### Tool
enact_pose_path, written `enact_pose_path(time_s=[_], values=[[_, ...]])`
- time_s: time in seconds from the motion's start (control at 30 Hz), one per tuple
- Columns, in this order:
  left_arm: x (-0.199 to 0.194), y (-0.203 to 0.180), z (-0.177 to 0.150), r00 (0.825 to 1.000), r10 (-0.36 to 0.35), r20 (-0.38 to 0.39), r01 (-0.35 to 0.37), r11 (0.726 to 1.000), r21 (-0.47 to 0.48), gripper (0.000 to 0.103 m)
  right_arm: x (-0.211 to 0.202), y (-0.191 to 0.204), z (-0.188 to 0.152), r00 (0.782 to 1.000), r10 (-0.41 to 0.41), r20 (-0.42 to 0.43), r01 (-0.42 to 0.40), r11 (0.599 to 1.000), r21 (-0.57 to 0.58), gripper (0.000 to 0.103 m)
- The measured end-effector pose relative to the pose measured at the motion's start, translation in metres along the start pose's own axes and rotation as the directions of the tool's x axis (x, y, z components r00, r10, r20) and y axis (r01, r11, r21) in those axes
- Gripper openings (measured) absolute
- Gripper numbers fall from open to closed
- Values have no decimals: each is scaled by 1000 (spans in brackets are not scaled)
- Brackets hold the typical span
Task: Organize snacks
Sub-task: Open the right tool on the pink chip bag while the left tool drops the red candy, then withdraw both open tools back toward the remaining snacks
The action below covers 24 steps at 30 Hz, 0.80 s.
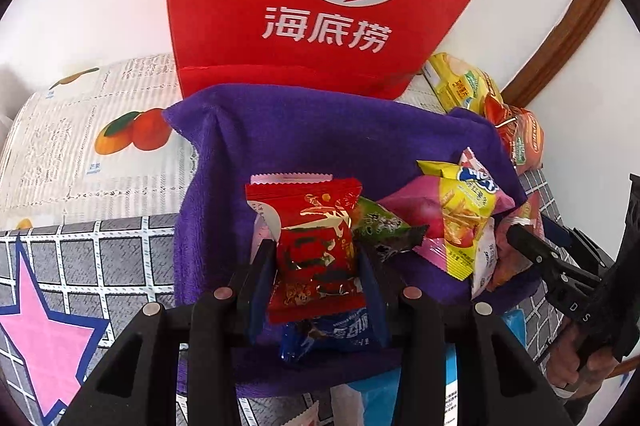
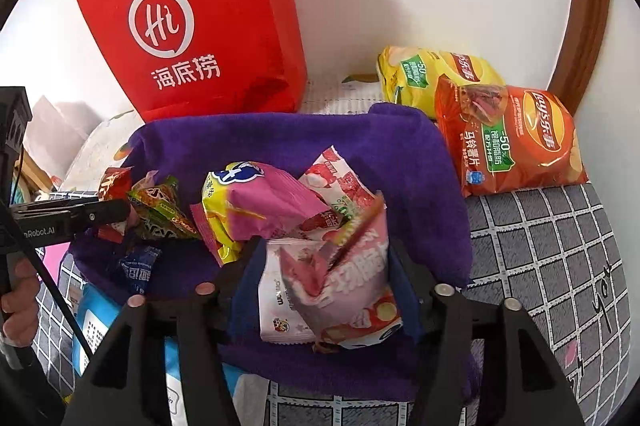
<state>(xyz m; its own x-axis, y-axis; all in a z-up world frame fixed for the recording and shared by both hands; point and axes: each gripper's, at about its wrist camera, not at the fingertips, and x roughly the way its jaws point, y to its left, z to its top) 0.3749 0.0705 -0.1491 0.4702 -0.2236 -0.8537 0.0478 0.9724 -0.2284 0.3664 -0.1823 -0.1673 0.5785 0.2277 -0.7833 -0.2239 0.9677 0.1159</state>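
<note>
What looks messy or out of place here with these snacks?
The small packets lie jumbled on the purple towel, overlapping at odd angles. The orange Lay's bag leans on the yellow Lay's bag, off the towel. Nothing looks torn or spilled.

I count one red paper bag [image 2: 192, 26] and one purple towel [image 2: 420, 162]. Beside the towel I see two big crisp bags, one yellow [image 2: 416, 74] and one orange [image 2: 516, 142]. On the towel I make out roughly seven small snack packets: a red one [image 1: 316, 246], a green one [image 2: 160, 210], a blue one [image 2: 136, 266], a yellow-and-pink one [image 2: 248, 202], and about three pink-and-white ones [image 2: 328, 286]. I see two hand-held grippers, left [image 1: 316, 258] and right [image 2: 324, 266]
</note>
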Motion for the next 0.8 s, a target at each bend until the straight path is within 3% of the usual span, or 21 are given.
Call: enact_pose_path(time_s=[0.27, 0.4, 0.8], values=[[-1, -8, -1, 1000, -13, 1, 13, 1000, 16, 42, -7, 4, 5, 999, -28, 19, 28, 1000, 8, 65], [-6, -11, 0, 1000, -4, 10, 4, 1000, 31, 62, -15, 6, 5, 999, -21, 39, 20, 1000, 18, 65], [-31, -13, 2, 998, -32, 49, 30, 998, 47, 63, -36, 24, 6, 996, -49, 71, 49, 999, -5, 65]])
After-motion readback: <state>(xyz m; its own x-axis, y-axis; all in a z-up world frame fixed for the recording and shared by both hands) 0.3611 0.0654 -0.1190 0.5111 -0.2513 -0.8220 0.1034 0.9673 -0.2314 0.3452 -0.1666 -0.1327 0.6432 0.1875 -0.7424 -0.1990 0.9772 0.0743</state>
